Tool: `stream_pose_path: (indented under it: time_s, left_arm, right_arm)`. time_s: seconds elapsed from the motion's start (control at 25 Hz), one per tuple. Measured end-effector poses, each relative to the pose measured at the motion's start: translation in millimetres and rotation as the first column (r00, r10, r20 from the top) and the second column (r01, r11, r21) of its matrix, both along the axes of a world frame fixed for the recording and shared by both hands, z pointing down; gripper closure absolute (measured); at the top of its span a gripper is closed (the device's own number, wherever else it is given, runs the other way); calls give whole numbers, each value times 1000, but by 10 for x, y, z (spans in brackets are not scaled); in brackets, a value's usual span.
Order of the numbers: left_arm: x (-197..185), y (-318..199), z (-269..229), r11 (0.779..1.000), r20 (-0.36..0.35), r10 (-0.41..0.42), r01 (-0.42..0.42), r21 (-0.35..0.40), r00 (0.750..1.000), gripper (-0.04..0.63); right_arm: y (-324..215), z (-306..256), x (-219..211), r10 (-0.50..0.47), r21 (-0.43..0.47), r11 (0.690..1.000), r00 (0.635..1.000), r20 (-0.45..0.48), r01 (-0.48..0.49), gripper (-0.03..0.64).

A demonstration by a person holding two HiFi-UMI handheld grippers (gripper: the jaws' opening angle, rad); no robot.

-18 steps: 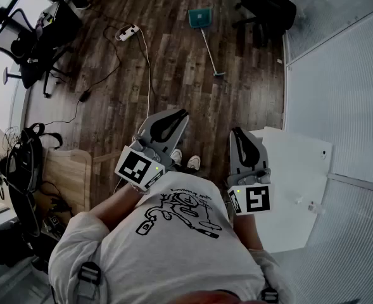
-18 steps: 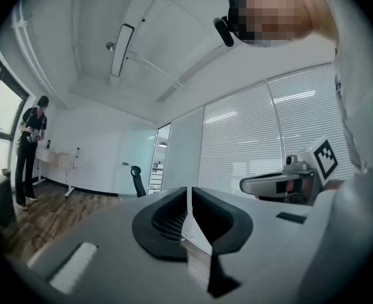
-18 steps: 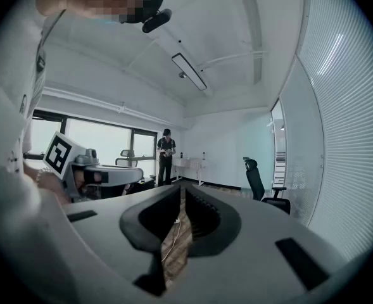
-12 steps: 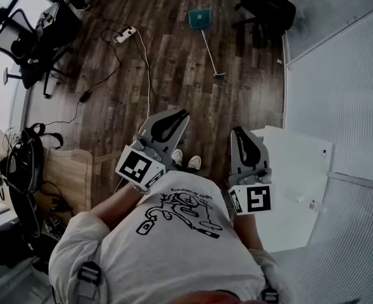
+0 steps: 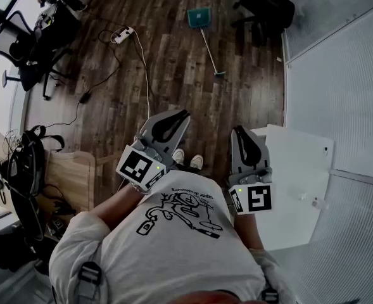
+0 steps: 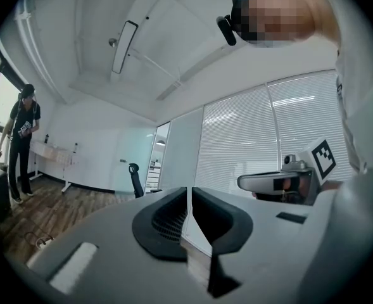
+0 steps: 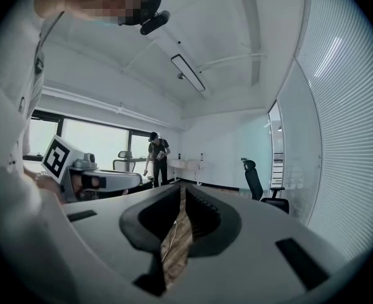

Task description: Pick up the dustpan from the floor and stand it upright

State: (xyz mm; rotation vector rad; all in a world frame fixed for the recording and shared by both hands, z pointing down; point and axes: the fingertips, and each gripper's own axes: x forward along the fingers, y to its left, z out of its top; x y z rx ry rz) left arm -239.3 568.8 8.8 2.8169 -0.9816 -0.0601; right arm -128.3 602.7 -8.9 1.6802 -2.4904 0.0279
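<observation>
Dustpan [image 5: 199, 16]: teal pan, pale thin handle.
Floor [image 5: 173, 75]: dark brown wood planks, streaky grain.
Left gripper [image 5: 183, 114] and right gripper [image 5: 237, 132]: grey shells, black pads.
Marker cubes [image 5: 137, 167]: black squares on white.
Shirt [image 5: 173, 233]: light grey, black line drawing.
Power strip [image 5: 124, 33] and cable [image 5: 145, 68]: white.
Chair [image 5: 268, 8]: black.
Blinds [image 5: 344, 94]: white, fine stripes.

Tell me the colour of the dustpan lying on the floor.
The dustpan is teal; the head view shows it best.
</observation>
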Motion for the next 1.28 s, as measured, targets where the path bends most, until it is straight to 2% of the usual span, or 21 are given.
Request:
stream_pose_path:
  time_s: [0.56, 0.92, 1.28]
  left_arm:
    - [-359, -160, 31, 1000, -5, 3, -3, 3, 1000, 575]
    - [-384, -396, 65, 1000, 5, -22, 22, -1, 1000, 575]
    - [-48, -862, 115, 999, 15, -38, 38, 4, 999, 575]
  right_arm:
    - [-134, 17, -330, 15, 5, 1000, 1000, -13, -15, 594]
    - [-341, 92, -144, 38, -7, 999, 999, -19, -38, 594]
    - [-770, 187, 239, 44, -19, 999, 999, -3, -44, 594]
